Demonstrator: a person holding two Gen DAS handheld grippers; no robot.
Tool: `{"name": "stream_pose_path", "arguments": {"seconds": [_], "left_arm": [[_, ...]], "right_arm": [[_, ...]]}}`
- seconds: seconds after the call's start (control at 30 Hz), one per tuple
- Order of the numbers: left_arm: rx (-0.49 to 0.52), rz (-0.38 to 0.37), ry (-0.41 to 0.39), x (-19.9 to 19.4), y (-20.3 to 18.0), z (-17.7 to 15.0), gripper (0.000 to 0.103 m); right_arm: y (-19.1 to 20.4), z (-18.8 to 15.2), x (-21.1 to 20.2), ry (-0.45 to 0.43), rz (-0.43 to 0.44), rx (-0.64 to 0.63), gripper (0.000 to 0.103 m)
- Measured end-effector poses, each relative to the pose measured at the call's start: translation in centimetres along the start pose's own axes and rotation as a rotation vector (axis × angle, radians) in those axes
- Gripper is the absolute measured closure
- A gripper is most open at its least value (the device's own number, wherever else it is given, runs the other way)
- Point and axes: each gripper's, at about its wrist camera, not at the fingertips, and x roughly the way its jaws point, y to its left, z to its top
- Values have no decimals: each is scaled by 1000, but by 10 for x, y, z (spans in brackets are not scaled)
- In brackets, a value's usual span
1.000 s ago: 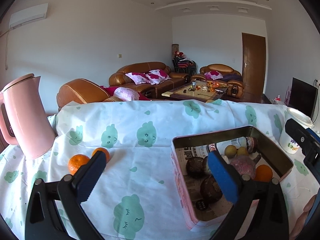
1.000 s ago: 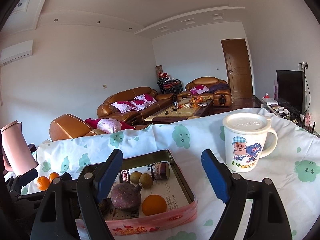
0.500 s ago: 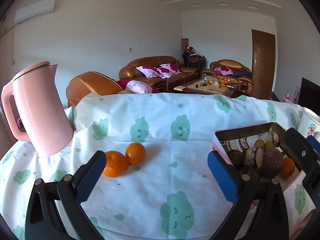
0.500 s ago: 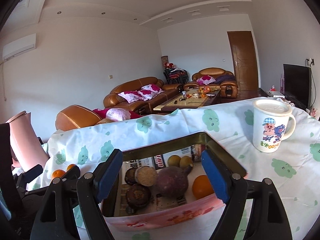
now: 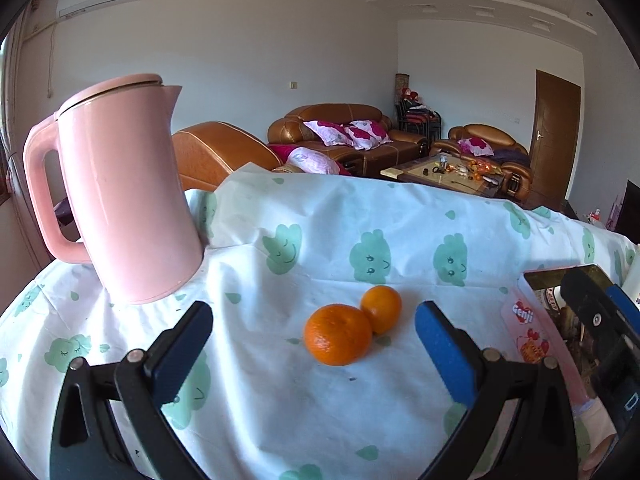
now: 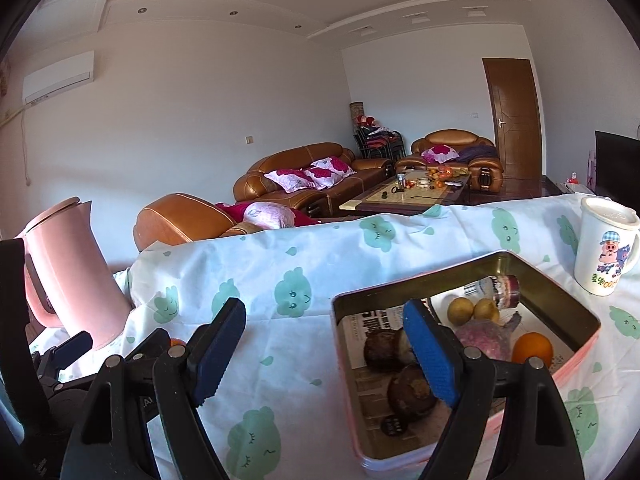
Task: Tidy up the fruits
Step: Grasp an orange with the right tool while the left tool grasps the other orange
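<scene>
Two oranges lie touching on the tablecloth in the left wrist view: a larger one (image 5: pixel 338 334) in front and a smaller one (image 5: pixel 381 309) behind it. My left gripper (image 5: pixel 314 350) is open and empty, its jaws on either side of the oranges and a little short of them. A pink-rimmed tin box (image 6: pixel 556 284) holds an orange (image 6: pixel 533 348), a purple fruit (image 6: pixel 484 338), two small yellow-green fruits (image 6: pixel 460 310) and dark brown fruits (image 6: pixel 384 350). My right gripper (image 6: pixel 326 350) is open and empty, its right finger over the box's left part.
A pink kettle (image 5: pixel 128 196) stands at the back left of the table; it also shows in the right wrist view (image 6: pixel 68 268). A white cartoon mug (image 6: pixel 606 250) stands right of the box. A small jar (image 6: pixel 502 286) lies in the box. The table's far edge drops towards sofas.
Both grippers have swung left. The oranges now sit between the left gripper's jaws, and the box has slid to the right of both views. The mug has moved to the right edge.
</scene>
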Motion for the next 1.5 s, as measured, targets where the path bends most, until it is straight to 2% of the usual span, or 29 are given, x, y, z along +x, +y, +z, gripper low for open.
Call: {"name": "stream_pose_path", "arguments": {"seconds": [0.17, 0.23, 0.33, 0.47, 0.6, 0.67, 0.7, 0.87, 1.03, 1.13, 1.27, 1.37, 1.5], "left_arm": [[-113, -13, 94, 20, 39, 1, 0], [-123, 0, 121, 26, 45, 0, 0], [-73, 13, 129, 30, 43, 1, 0], [32, -18, 151, 38, 20, 3, 1], [133, -70, 181, 46, -4, 3, 5], [176, -61, 211, 55, -13, 3, 12], [184, -59, 238, 60, -15, 4, 18], [130, -150, 336, 76, -8, -1, 33], [61, -184, 325, 73, 2, 0, 53], [-2, -174, 309, 70, 14, 1, 54], [-33, -74, 253, 63, 29, 5, 54], [-40, -9, 208, 59, 38, 8, 54], [-51, 41, 179, 57, 52, 10, 54]], "right_arm": [[21, 0, 15, 26, -18, -1, 21], [28, 0, 22, 44, -27, -5, 21], [30, 0, 25, 50, -18, -11, 21], [22, 0, 22, 40, 15, 30, 21], [15, 0, 26, 73, 39, 65, 21], [12, 0, 28, 86, 45, 79, 21], [11, 0, 28, 91, 46, 84, 21], [11, -2, 28, 97, 53, 89, 21], [18, -1, 26, 88, 57, 53, 21], [24, -1, 26, 87, 52, 25, 21], [36, -2, 32, 116, 54, -32, 21], [52, -3, 47, 168, 74, -72, 21], [80, -6, 80, 273, 104, -116, 21]]}}
